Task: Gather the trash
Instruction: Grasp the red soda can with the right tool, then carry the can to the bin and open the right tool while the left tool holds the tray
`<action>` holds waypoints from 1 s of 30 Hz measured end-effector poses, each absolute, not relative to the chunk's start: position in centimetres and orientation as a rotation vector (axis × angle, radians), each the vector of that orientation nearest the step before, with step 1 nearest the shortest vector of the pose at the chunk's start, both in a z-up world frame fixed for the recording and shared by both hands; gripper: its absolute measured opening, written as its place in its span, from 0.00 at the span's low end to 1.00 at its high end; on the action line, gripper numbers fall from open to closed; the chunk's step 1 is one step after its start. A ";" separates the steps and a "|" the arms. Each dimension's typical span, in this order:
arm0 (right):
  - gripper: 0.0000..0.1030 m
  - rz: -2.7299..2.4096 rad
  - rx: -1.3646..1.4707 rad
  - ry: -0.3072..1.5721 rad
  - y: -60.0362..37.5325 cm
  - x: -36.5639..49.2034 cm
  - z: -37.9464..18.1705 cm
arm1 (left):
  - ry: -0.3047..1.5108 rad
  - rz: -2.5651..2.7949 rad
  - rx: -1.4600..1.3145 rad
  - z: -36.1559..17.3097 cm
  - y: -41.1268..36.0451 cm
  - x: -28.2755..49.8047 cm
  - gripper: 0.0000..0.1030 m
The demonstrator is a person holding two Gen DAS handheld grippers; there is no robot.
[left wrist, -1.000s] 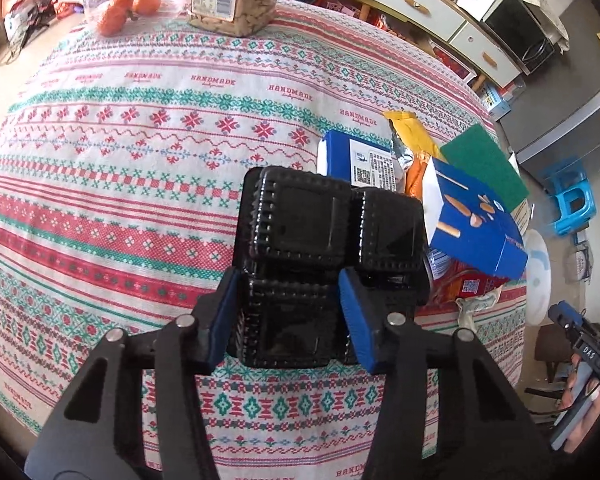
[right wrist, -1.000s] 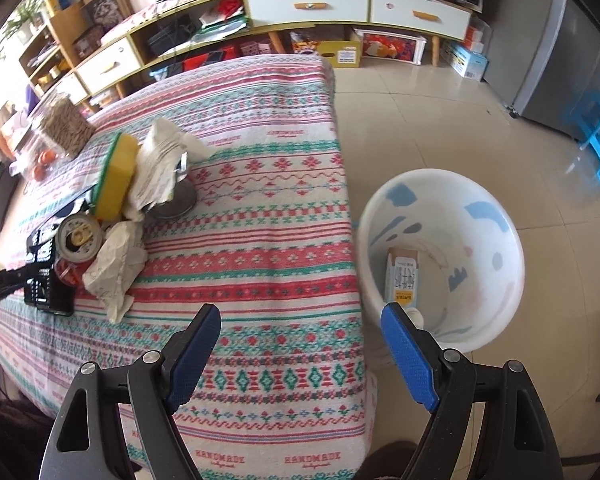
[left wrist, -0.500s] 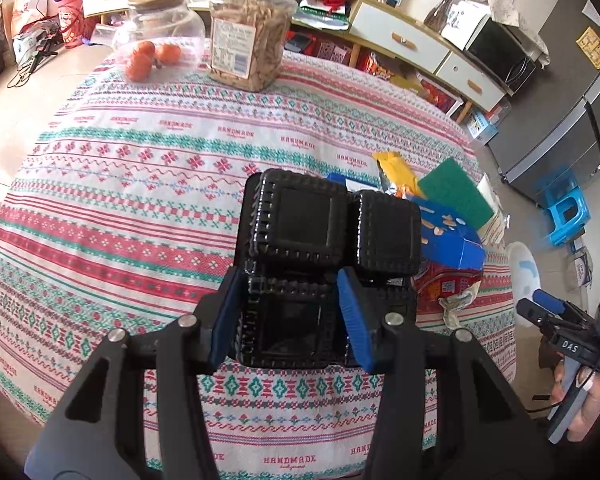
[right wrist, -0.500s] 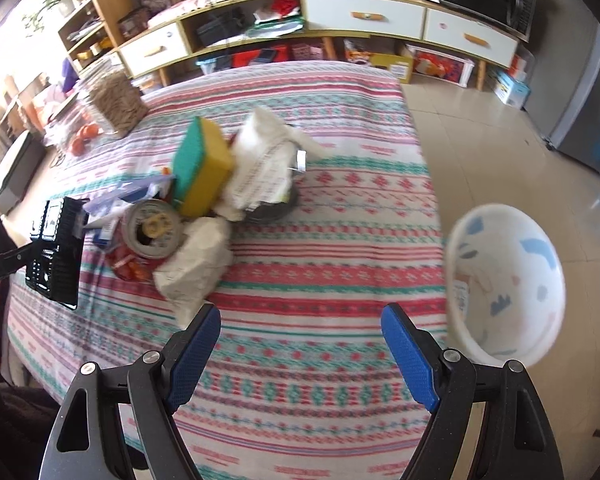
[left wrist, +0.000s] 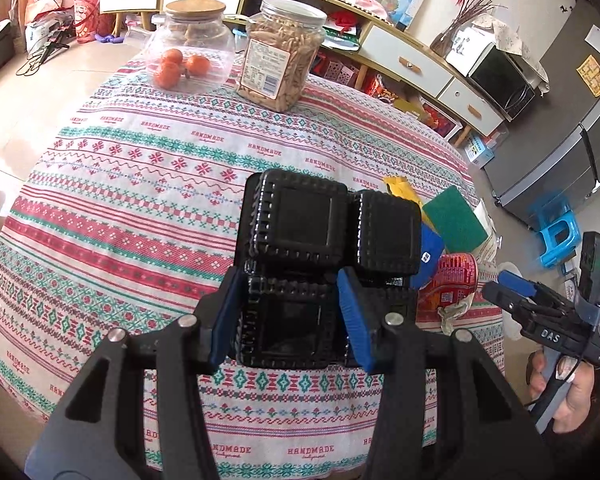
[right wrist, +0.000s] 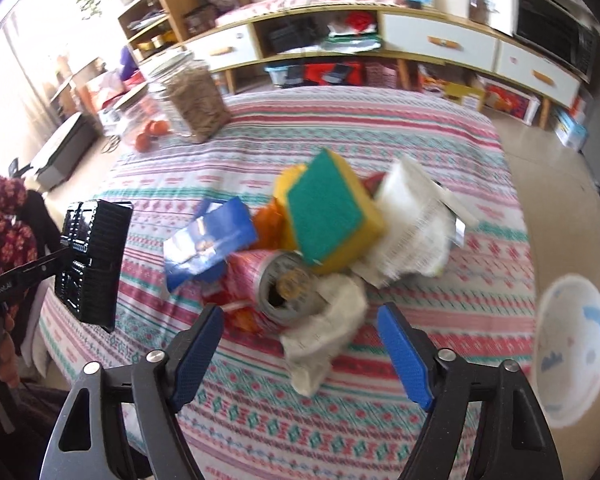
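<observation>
My left gripper (left wrist: 288,312) is shut on a black plastic compartment tray (left wrist: 304,228) and holds it above the patterned tablecloth (left wrist: 140,200). The same tray (right wrist: 92,264) shows at the left of the right wrist view. My right gripper (right wrist: 300,332) hovers over a trash pile with its jaws closing. A crumpled tissue (right wrist: 324,332) and a red can (right wrist: 276,280) lie below, between the fingers, untouched. A blue carton (right wrist: 208,240), a green-and-yellow sponge (right wrist: 328,216) and white paper (right wrist: 412,232) make up the rest of the pile.
A white bin (right wrist: 572,356) stands on the floor off the table's right edge. At the far end stand a jar of oranges (left wrist: 188,52) and a snack jar (left wrist: 280,52). Beyond are low cabinets, a fridge and a blue stool (left wrist: 556,236).
The right gripper swung left from the bin to above the trash pile, and its jaws narrowed. The left gripper rose with the tray still in it.
</observation>
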State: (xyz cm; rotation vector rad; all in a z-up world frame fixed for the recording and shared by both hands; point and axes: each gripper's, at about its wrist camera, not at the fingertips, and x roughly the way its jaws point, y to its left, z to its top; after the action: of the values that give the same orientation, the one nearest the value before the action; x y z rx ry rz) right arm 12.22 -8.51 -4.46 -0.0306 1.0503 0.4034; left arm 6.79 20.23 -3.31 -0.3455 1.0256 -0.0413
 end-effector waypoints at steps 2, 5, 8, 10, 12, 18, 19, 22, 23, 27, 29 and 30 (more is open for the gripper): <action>0.66 0.413 -0.036 1.062 -8.0 12.9 -5.1 | 1.029 -0.038 -0.346 -3.5 20.4 6.7 0.49; 0.62 0.428 -0.008 1.101 -7.5 14.3 -6.6 | 1.041 -0.032 -0.339 -3.9 20.6 6.7 0.49; 0.58 0.436 0.025 1.127 -7.3 15.3 -7.8 | 1.055 -0.030 -0.335 -4.4 20.5 6.8 0.49; 0.49 0.449 0.046 1.132 -7.0 15.8 -8.2 | 1.063 -0.032 -0.332 -4.6 20.4 6.8 0.49; 0.48 0.456 0.065 1.129 -7.0 16.1 -8.3 | 1.067 -0.037 -0.332 -4.7 20.4 6.8 0.49; 0.47 0.470 0.073 1.105 -7.3 15.3 -6.9 | 1.058 -0.049 -0.331 -4.4 20.2 6.7 0.49; 0.47 0.473 0.074 1.093 -7.6 15.0 -6.5 | 1.055 -0.052 -0.330 -4.2 20.1 6.7 0.49; 0.47 0.479 0.087 1.057 -8.5 14.3 -5.0 | 1.048 -0.063 -0.326 -3.9 19.6 6.8 0.49; 0.47 0.478 0.091 1.046 -8.8 14.0 -4.5 | 1.046 -0.068 -0.324 -3.7 19.3 6.8 0.49; 0.47 0.454 0.111 1.008 -10.7 13.0 -2.8 | 1.036 -0.091 -0.309 -3.2 18.0 7.1 0.49; 0.47 0.427 0.103 0.994 -11.7 12.6 -2.4 | 1.036 -0.104 -0.303 -3.1 17.1 7.3 0.49; 0.47 0.410 0.100 0.991 -12.4 12.3 -2.2 | 1.032 -0.110 -0.299 -3.0 16.8 7.4 0.49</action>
State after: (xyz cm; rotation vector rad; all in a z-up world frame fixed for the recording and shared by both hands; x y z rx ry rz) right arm 12.29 -12.42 -2.19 0.1003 0.9906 0.4101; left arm 7.36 16.78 -2.98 -0.2993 1.0323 -0.1100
